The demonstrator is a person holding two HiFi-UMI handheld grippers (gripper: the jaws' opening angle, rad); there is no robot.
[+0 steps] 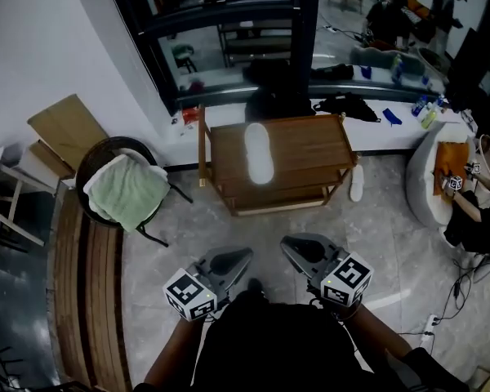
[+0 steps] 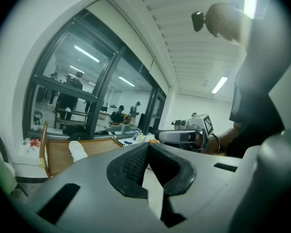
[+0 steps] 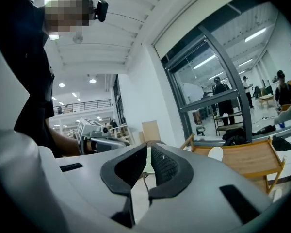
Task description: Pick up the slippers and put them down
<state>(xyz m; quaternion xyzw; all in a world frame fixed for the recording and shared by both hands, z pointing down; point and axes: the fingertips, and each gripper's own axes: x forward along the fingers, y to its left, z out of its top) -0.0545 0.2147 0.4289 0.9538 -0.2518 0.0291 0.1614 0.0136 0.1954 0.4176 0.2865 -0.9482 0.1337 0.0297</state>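
Slipper [image 1: 258, 153] atop rack [image 1: 310, 145]; second slipper [image 1: 357, 183] beside; chair [image 1: 98, 155] left.

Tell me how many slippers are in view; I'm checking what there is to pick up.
2. One white slipper lies on top of the wooden rack; the other slipper lies on the floor beside the rack's right leg. Others may be hidden below.

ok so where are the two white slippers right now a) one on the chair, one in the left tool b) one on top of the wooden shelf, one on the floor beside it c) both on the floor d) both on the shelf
b: one white slipper lies on top of the wooden shelf, and the other slipper lies on the floor by the shelf's right leg.
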